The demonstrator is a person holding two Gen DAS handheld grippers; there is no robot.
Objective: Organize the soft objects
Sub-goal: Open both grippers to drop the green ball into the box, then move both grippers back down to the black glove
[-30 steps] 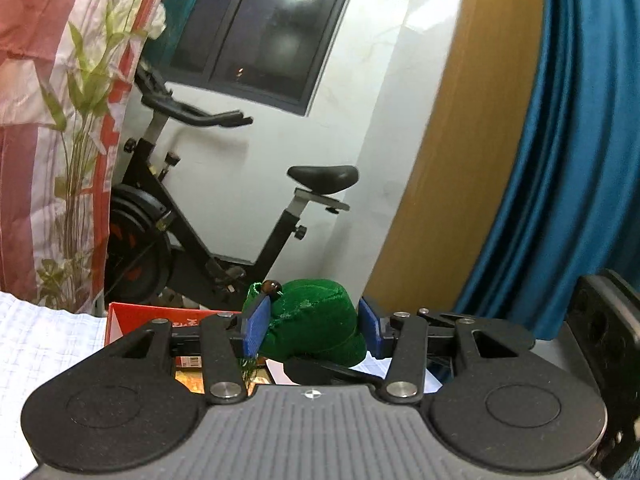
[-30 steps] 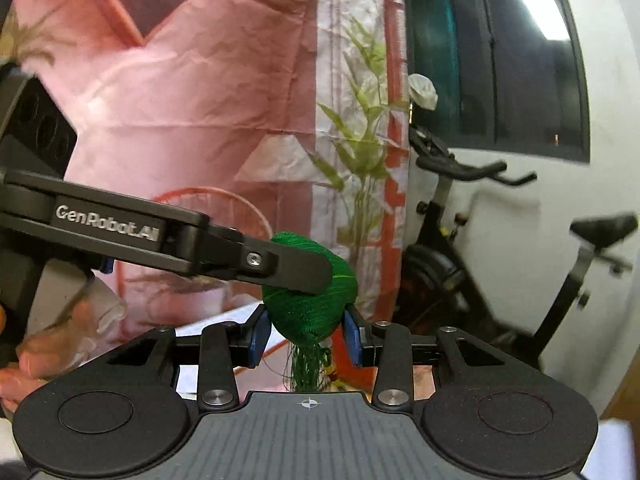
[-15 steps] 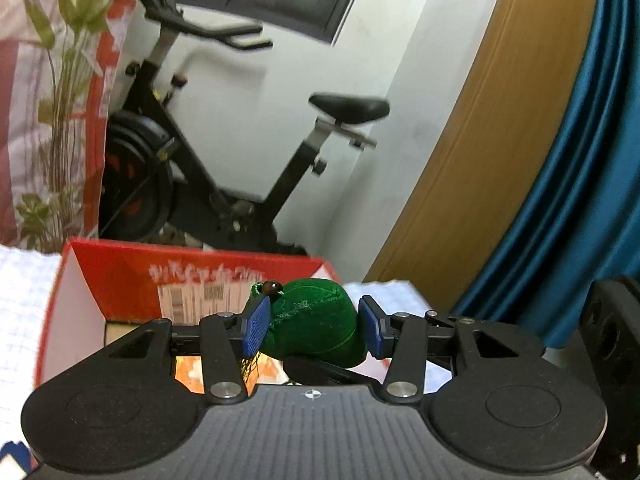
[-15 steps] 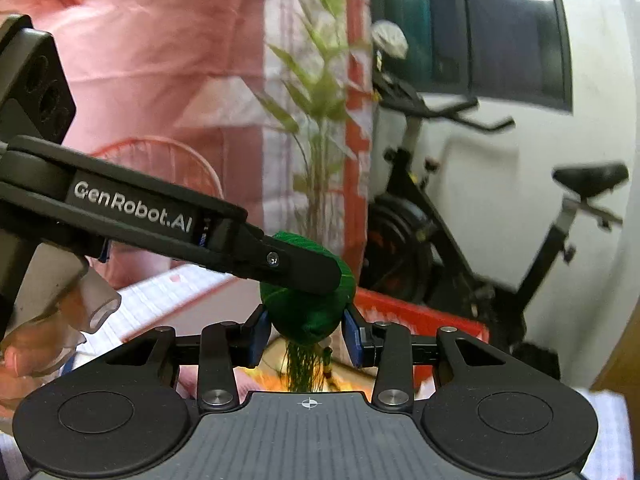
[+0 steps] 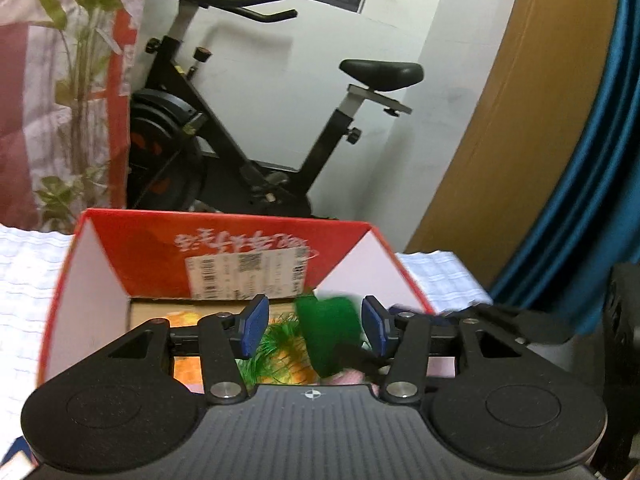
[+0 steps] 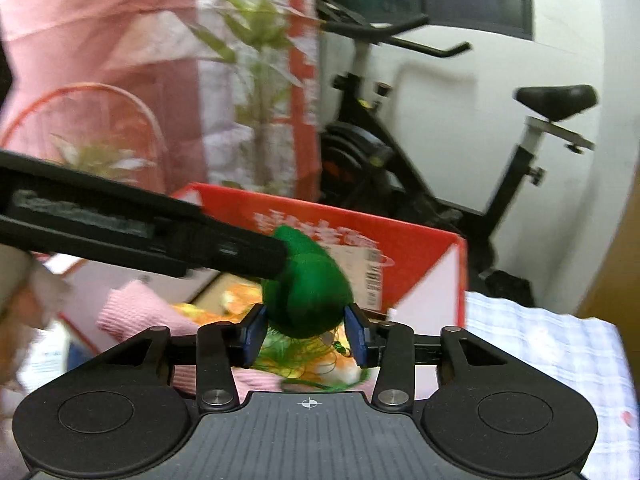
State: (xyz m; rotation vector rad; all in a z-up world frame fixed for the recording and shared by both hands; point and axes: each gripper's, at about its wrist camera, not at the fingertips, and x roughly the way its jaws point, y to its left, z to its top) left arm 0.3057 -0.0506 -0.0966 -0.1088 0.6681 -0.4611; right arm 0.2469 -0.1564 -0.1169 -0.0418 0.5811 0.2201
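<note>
Right wrist – softies (image 6: 132, 312) in box (image 6: 420, 248); plush (image 6: 308, 292) in loosening R claw (image 6: 306, 334); L claw (image 5: 315, 326) open

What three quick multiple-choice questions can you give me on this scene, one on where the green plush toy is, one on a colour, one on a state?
1. The green plush toy is:
A. over the red box
B. on the bike seat
C. on the floor

2. The finger pads are:
A. yellow
B. blue
C. white

3. The red box is:
A. taped shut
B. upside down
C. open on top

Answers:
1 A, the toy hangs above the box's opening.
2 B, blue pads show in both views.
3 C, orange and pink soft things show inside.
</note>
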